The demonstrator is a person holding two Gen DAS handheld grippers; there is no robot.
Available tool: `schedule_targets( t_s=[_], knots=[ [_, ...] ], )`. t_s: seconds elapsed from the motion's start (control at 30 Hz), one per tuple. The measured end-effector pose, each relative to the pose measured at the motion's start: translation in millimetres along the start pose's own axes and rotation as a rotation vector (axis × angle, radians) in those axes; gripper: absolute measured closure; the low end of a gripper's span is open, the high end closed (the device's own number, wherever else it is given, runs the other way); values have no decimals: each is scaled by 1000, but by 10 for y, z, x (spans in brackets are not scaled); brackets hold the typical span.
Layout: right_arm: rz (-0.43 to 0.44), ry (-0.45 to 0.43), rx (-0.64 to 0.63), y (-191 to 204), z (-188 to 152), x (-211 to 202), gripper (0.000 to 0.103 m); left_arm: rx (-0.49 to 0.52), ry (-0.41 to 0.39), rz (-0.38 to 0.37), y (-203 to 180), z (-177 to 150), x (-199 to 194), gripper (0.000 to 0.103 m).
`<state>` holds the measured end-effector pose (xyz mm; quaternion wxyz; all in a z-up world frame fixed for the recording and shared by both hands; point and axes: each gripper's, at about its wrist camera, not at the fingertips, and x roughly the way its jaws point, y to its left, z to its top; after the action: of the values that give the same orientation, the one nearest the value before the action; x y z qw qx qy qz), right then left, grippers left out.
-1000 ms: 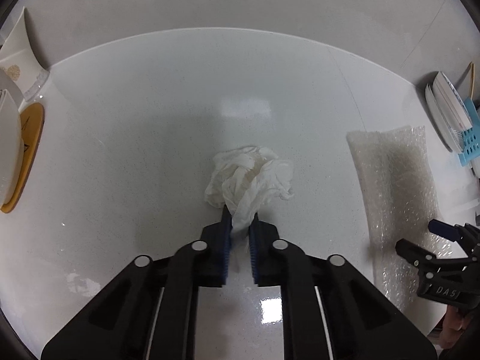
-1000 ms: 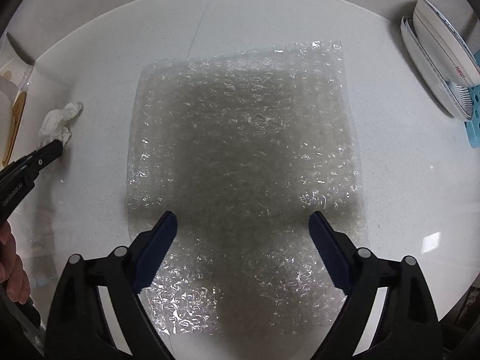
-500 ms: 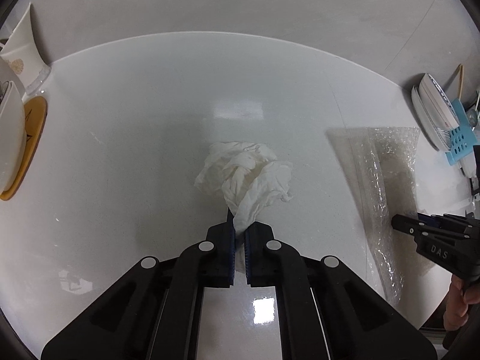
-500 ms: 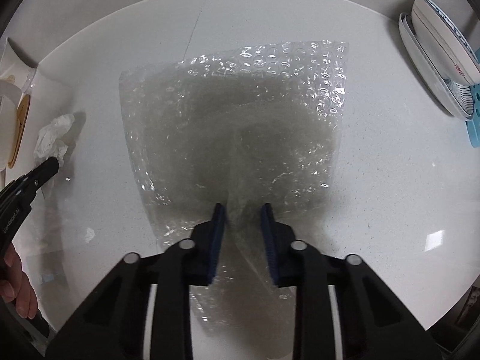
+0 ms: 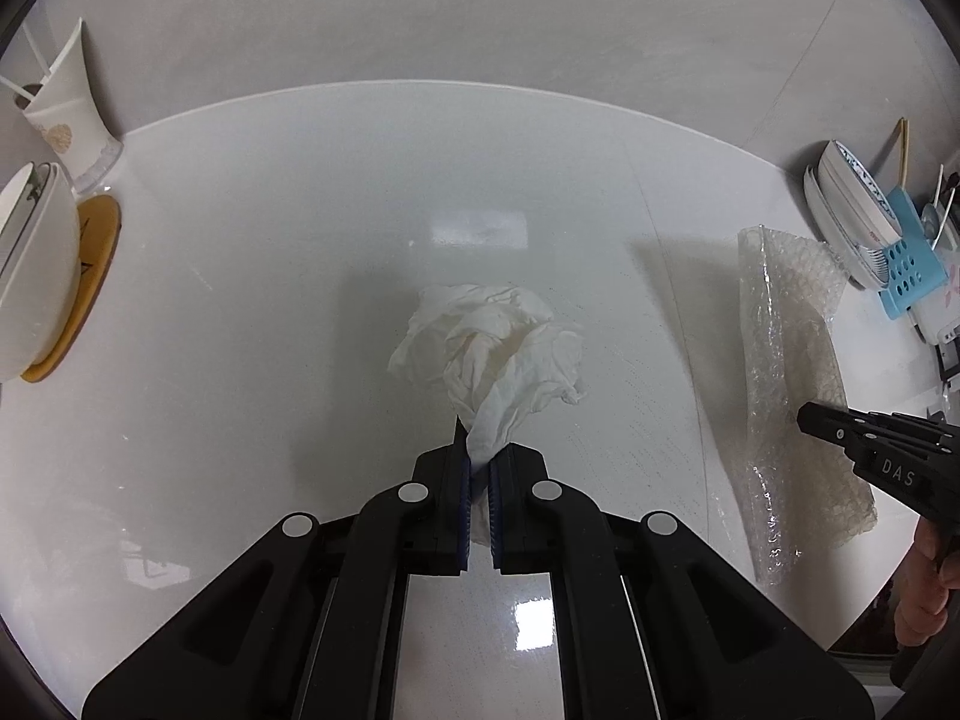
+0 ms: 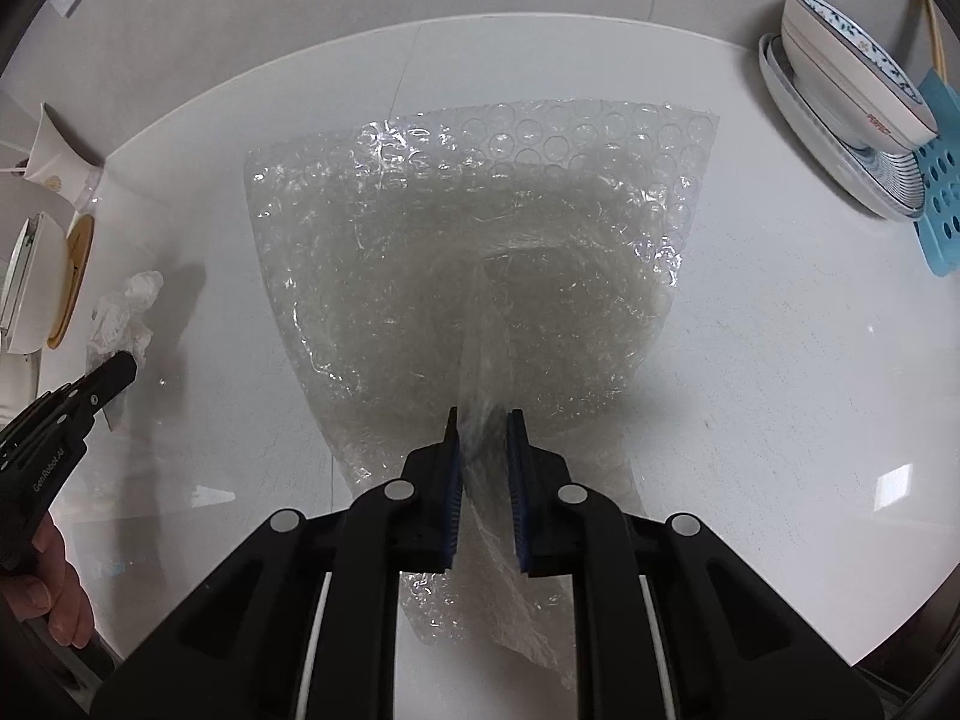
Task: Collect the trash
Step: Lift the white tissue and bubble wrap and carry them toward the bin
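Observation:
My left gripper [image 5: 478,462] is shut on the tail of a crumpled white tissue [image 5: 492,348], which hangs above the white round table [image 5: 270,252]. My right gripper [image 6: 483,426] is shut on a pinched fold of a clear bubble wrap sheet [image 6: 480,240], lifted off the table. In the left wrist view the bubble wrap [image 5: 792,384] hangs at the right from the right gripper [image 5: 810,417]. In the right wrist view the tissue [image 6: 123,318] and left gripper [image 6: 120,369] show at the left.
A paper cup [image 5: 66,114], a white bowl [image 5: 36,264] and a wooden coaster [image 5: 84,288] stand at the table's left edge. Stacked bowls and plates [image 6: 840,102] and a blue perforated rack [image 6: 936,192] stand at the right edge. A grey wall lies behind.
My right gripper closed on the flat bubble wrap and lifted it, bunching the sheet. My left gripper, holding the tissue throughout, raised it off the table.

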<state>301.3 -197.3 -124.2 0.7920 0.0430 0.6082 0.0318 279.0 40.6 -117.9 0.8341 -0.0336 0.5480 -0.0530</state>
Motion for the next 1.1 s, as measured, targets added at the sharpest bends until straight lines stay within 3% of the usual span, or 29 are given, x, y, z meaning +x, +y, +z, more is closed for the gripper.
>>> schedule_targets(
  t_s=[1.1],
  knots=[
    [37,-171,-10,-198,-950,-1037,90,-3,-71,18,-542,-664,-919,100]
  ],
)
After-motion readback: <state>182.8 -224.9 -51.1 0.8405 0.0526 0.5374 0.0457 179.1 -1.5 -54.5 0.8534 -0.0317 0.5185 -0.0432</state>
